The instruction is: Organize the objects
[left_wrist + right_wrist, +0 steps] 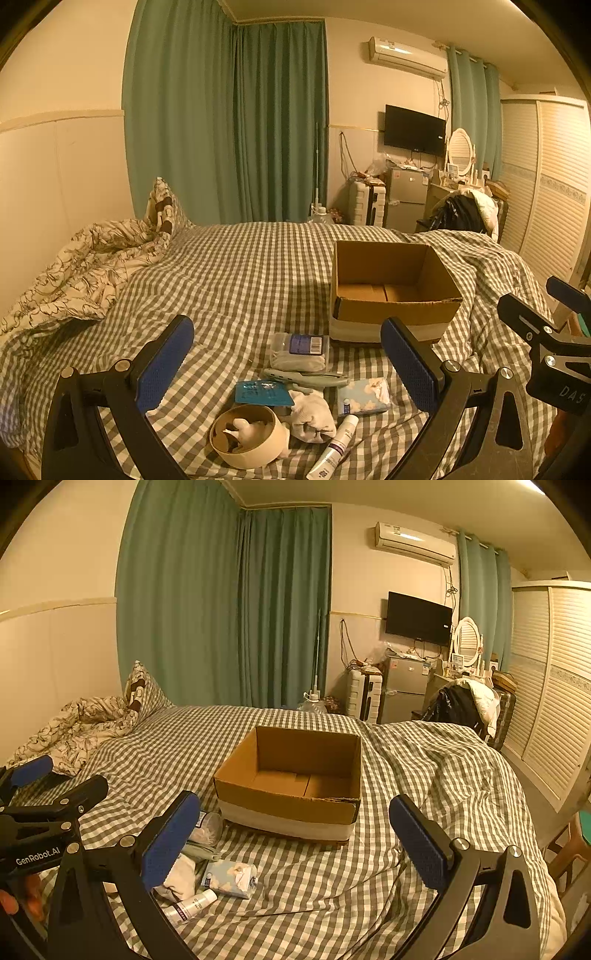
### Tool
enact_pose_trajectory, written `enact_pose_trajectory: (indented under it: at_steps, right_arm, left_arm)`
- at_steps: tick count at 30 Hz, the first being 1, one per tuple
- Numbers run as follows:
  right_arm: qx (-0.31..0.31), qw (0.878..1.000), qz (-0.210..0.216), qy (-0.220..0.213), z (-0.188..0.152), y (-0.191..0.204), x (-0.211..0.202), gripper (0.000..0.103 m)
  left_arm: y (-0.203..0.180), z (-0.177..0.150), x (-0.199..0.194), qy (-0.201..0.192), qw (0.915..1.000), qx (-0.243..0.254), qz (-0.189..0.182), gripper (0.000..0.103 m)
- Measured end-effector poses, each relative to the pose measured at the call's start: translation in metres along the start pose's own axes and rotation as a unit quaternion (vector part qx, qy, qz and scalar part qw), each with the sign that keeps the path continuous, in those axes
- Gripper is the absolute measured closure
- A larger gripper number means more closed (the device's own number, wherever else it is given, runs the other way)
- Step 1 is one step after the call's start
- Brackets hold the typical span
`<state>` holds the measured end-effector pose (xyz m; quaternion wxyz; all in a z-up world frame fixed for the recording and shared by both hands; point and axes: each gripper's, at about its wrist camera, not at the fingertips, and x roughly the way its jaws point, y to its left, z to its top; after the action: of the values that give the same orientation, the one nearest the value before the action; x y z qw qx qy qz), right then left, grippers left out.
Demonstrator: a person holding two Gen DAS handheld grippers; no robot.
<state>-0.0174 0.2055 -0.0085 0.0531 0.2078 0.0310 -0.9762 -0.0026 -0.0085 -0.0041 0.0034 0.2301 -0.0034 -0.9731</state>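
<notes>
Both our tongs, left gripper (287, 363) and right gripper (295, 838), stand wide open, holding nothing. The small soft items (295, 398) lie before the empty cardboard box (291, 775); we judge them light, best pinched at the middle.

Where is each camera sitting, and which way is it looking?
Left wrist: sits on the left gripper, looking across the checked bed at a tape roll, cream tube and tissue pack; the right gripper shows at the right edge.
Right wrist: sits on the right gripper, facing the cardboard box; the left gripper shows at the left edge.
Both share the box, tube, tissue pack and room.
</notes>
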Motion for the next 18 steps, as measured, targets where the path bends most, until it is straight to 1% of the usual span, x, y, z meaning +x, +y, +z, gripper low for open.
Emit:
enact_pose_trajectory:
  at_steps: [5,9,12,15,18]
  right_arm:
    - [-0.01,1.0,0.009,-0.001,0.0,0.005,0.004,0.0]
    - [-0.019,1.0,0.016,-0.002,0.0,0.008,0.009,0.0]
    - [-0.022,1.0,0.021,0.0,-0.001,0.009,0.017,0.0]
    - [-0.029,0.999,0.023,0.005,-0.003,0.01,0.025,0.0]
    - [-0.035,0.999,0.032,0.013,-0.007,0.014,0.034,0.0]
  left_arm:
    - [0.005,0.002,-0.001,-0.004,0.9999,-0.005,0.008,0.0]
    - [0.009,0.001,0.002,0.002,0.9999,-0.009,0.007,0.0]
    - [0.014,0.001,0.008,0.012,0.9998,-0.007,0.014,0.0]
    - [0.019,-0.001,0.015,0.028,0.9996,0.005,0.007,0.0]
    - [0.029,-0.005,0.02,0.04,0.9991,0.006,0.013,0.0]
